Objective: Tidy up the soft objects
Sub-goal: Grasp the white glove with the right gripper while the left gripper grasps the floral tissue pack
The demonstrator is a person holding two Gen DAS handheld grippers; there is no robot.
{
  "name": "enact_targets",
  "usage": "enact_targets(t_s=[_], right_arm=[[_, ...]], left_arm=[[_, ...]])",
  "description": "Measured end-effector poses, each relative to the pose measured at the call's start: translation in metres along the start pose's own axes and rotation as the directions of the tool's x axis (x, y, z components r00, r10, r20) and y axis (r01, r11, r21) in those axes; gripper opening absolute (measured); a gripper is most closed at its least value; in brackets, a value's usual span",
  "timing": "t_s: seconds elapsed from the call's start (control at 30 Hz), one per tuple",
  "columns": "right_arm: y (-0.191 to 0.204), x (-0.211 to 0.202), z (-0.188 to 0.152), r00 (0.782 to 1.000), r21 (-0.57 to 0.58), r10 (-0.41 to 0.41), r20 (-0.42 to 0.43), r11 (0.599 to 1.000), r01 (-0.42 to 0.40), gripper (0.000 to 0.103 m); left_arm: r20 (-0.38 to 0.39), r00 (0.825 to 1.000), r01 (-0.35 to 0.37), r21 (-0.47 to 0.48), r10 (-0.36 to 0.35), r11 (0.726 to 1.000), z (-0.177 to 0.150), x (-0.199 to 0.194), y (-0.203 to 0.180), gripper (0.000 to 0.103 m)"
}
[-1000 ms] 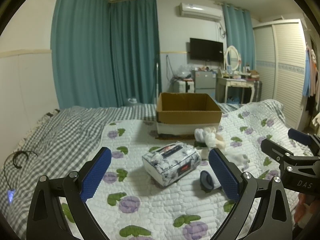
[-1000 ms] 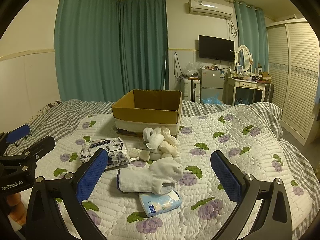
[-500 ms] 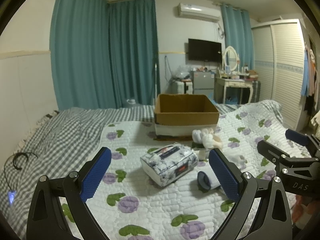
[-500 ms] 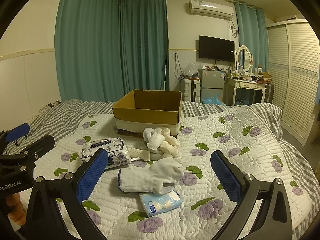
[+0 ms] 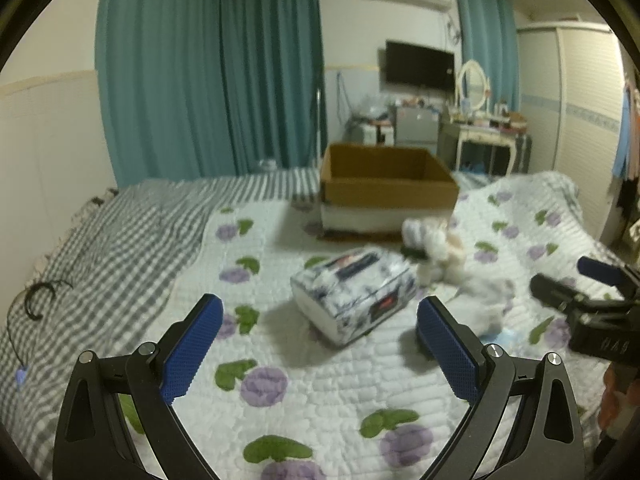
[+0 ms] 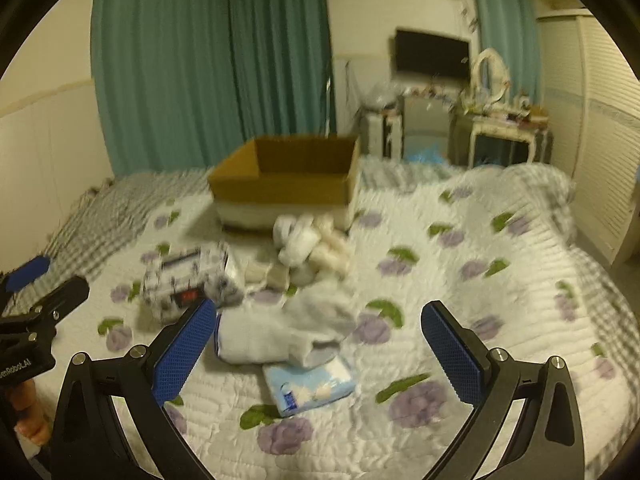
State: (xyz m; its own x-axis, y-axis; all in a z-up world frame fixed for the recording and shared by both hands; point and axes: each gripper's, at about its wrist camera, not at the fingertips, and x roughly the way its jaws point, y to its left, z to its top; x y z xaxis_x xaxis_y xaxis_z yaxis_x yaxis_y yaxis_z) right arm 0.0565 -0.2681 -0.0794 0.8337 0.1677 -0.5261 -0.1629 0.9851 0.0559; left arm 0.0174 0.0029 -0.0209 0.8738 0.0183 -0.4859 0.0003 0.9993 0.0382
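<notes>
**Both grippers open over bed, nothing held**

Landmark: cardboard box (image 6: 286, 182), open top, on the floral quilt (image 6: 460, 280).

- Left gripper (image 5: 320, 344): jaws spread wide, empty. Floral tissue pack (image 5: 354, 294) lies on the quilt ahead of the gap, nearer than the box, long axis running diagonally toward the box's right corner.
- Right gripper (image 6: 320, 346): jaws spread wide, empty. White sock bundle (image 6: 280, 332) lies ahead of the gap, nearer than the box, long axis left-right, cuff end by the left finger. Small blue-white pack (image 6: 310, 386) touches its near side.
- Rolled sock pile (image 6: 312, 244) sits just in front of the box.
- Open quilt right of the box up to the bed edge; both views blurred.
</notes>
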Motion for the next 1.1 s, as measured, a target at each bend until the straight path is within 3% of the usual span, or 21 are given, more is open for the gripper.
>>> enact_targets(t_s=[0.1,0.17,0.37,0.57,0.63,0.73,0.83,0.97,1.0,1.1], right_arm=[[0.014,0.031,-0.006,0.997,-0.06,-0.005,-0.079,0.998,0.0,0.103],[0.017,0.053,-0.005,0.991,-0.094,-0.053,-0.124,0.995,0.041,0.103],[0.007,0.094,0.001,0.979,-0.044,-0.034,-0.203,0.999,0.026,0.102],[0.011,0.117,-0.007,0.963,-0.07,-0.049,-0.266,0.997,0.032,0.073],[0.008,0.115,-0.006,0.967,-0.072,-0.061,-0.248,0.996,0.044,0.051],[0.002,0.107,0.0,0.976,-0.032,-0.02,-0.216,0.999,0.013,0.038],[-0.005,0.095,0.007,0.985,0.011,0.012,-0.171,1.0,-0.01,0.035],[-0.011,0.086,0.014,0.99,0.036,0.037,-0.139,0.999,-0.032,0.035],[-0.013,0.086,0.013,0.989,0.041,0.039,-0.139,0.999,-0.033,0.035],[-0.014,0.088,0.01,0.986,0.05,0.048,-0.16,0.998,-0.041,0.035]], left_arm=[[-0.055,0.998,-0.011,0.001,0.011,1.0,-0.007,0.017,0.005,0.1],[-0.081,0.997,-0.017,0.001,0.017,1.0,-0.01,0.026,0.007,0.1],[-0.155,0.988,-0.017,0.002,0.017,1.0,-0.012,0.054,0.013,0.1],[-0.216,0.976,0.024,0.035,-0.016,0.999,-0.01,0.077,0.005,0.1],[-0.232,0.972,0.042,0.047,-0.03,0.998,-0.009,0.086,0.002,0.099],[-0.247,0.968,0.058,0.071,-0.039,0.996,-0.009,0.097,-0.004,0.099],[-0.245,0.969,0.063,0.112,-0.034,0.992,-0.009,0.108,-0.013,0.099],[-0.232,0.972,0.065,0.131,-0.033,0.989,-0.006,0.121,-0.018,0.08],[-0.234,0.972,0.068,0.131,-0.036,0.989,-0.005,0.125,-0.018,0.079],[-0.242,0.969,0.084,0.119,-0.054,0.989,-0.005,0.136,-0.019,0.064]])
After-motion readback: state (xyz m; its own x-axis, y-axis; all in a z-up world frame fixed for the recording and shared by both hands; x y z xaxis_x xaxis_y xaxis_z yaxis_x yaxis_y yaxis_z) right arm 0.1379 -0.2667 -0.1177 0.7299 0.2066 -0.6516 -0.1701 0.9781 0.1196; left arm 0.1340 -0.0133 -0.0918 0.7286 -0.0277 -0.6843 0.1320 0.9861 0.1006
